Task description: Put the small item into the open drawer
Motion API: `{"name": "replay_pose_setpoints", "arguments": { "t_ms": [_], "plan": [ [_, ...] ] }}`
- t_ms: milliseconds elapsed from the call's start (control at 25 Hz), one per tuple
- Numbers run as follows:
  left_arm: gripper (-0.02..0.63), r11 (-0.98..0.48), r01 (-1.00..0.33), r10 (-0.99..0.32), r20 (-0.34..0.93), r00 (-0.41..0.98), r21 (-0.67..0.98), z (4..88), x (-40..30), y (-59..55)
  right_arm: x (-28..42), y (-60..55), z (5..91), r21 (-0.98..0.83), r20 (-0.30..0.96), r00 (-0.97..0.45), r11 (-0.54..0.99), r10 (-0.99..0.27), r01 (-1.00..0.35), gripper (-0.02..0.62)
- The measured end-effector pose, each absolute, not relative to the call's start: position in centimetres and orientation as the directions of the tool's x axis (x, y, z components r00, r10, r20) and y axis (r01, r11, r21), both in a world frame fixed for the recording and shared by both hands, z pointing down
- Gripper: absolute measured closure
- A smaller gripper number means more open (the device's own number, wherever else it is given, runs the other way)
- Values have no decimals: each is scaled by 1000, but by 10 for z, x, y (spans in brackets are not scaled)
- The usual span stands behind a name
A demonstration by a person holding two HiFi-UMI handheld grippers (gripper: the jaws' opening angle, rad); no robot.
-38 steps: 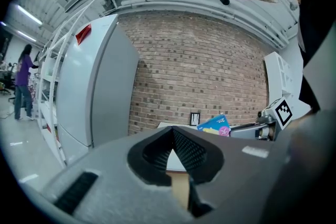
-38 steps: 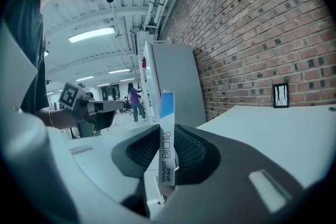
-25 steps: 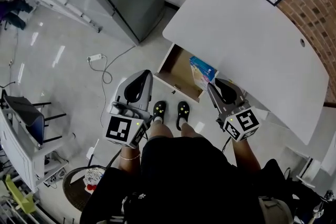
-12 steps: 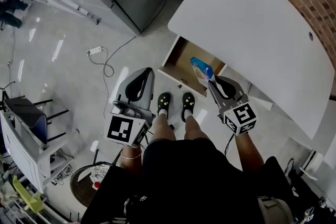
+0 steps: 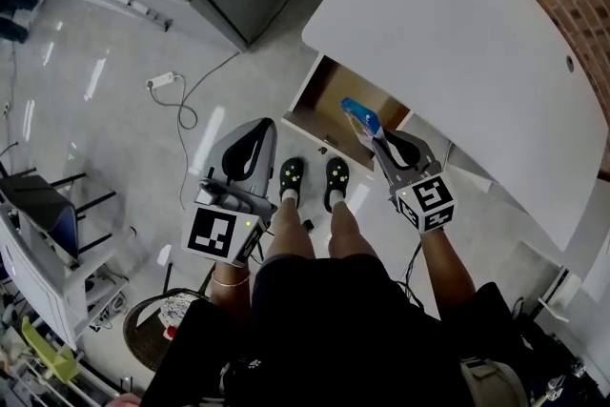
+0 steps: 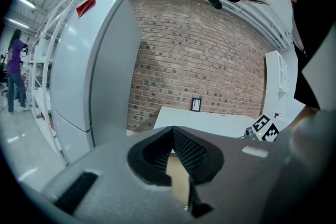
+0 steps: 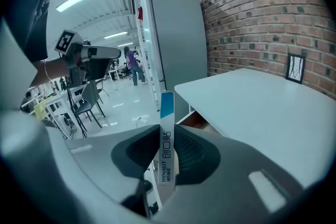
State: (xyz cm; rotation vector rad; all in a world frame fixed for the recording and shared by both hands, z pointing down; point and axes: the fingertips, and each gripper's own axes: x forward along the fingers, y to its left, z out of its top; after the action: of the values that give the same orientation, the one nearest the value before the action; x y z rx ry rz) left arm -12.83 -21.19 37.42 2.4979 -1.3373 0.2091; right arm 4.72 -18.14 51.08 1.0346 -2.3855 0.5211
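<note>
The right claw point(image 7: 167, 160) is clamping a small box point(image 7: 166, 118) edge-on, its pads pressing both flat faces. This claw's own view is showing only the box's thin printed edge. The head view is showing its blue face hanging over the open drawer point(image 5: 322, 102) beneath the white surface point(image 5: 457, 43). The box's long axis is running out along the claw, blue end pointing away. The left claw point(image 6: 172, 136) is hanging empty, tips meeting.
</note>
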Motion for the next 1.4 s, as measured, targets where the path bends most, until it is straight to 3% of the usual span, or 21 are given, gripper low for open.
{"name": "replay_pose_setpoints", "arguments": {
  "t_ms": [1400],
  "plan": [
    [609, -425, -867, -803, 333, 494, 261, 472, -157, -222, 18, -205, 666, -105, 756, -560, 781, -339, -615, 505]
  ]
}}
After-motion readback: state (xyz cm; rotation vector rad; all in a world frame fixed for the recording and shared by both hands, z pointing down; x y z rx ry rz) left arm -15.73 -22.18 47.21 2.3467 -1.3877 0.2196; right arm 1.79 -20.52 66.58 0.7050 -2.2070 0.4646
